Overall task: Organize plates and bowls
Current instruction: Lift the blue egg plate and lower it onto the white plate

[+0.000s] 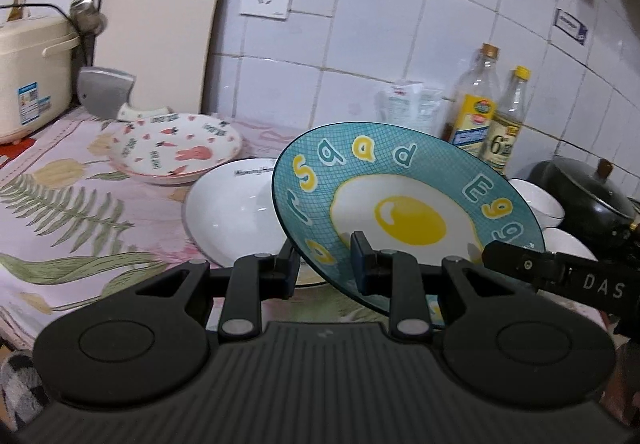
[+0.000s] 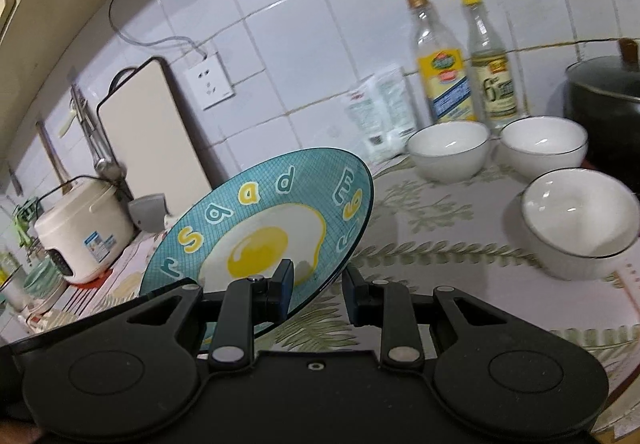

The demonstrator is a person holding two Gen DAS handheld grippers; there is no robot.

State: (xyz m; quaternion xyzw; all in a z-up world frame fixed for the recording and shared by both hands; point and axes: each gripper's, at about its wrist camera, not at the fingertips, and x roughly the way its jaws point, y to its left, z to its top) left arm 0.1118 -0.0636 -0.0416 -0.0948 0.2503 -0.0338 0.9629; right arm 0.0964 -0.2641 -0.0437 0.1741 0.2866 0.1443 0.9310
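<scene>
The left gripper [image 1: 325, 264] pinches the near rim of the teal fried-egg plate [image 1: 404, 204], jaws nearly closed on it; the right gripper [image 2: 318, 290] clamps the same plate [image 2: 264, 240] at its edge, one pad on the face, one behind; the plate hangs tilted, clear of the floral cloth [image 1: 72, 212]. Just beyond it lies a white plate [image 1: 228, 212], partly overlapped by a rabbit-print plate [image 1: 176, 148]; three white bowls [image 2: 448, 150] stand on the other side, near two bottles [image 2: 442, 72]; a rice cooker [image 1: 32, 80] sits by the tiled wall.
</scene>
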